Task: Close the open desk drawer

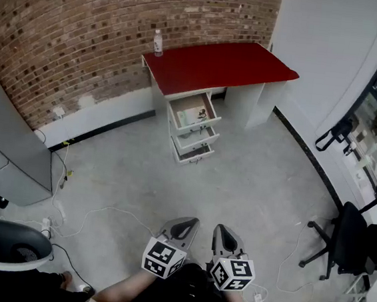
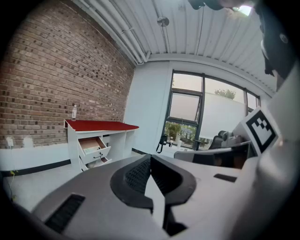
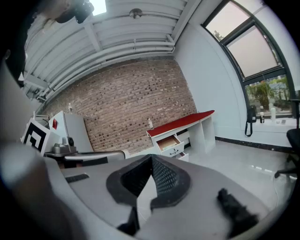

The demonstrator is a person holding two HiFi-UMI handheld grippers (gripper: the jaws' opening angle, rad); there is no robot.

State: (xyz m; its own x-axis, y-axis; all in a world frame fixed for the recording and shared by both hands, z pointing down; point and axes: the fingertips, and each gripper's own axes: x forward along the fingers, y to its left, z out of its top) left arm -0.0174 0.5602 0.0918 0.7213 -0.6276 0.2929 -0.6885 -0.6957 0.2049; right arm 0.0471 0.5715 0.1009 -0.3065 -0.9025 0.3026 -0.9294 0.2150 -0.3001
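Approach step: top drawer (image 1: 194,113) hangs open under the red counter's (image 1: 217,66) left end, well apart from left gripper (image 1: 186,222) and right gripper (image 1: 224,230); both jaws clenched, empty. Next: walk in, push front flush

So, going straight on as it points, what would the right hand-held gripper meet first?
Nothing close: ahead of the right hand-held gripper the floor looks free. The line ends near the open drawer of the desk, probably met first, though depth is unclear.

left hand-held gripper (image 2: 150,157): jaws together, empty | desk drawer (image 2: 95,148): open, well apart
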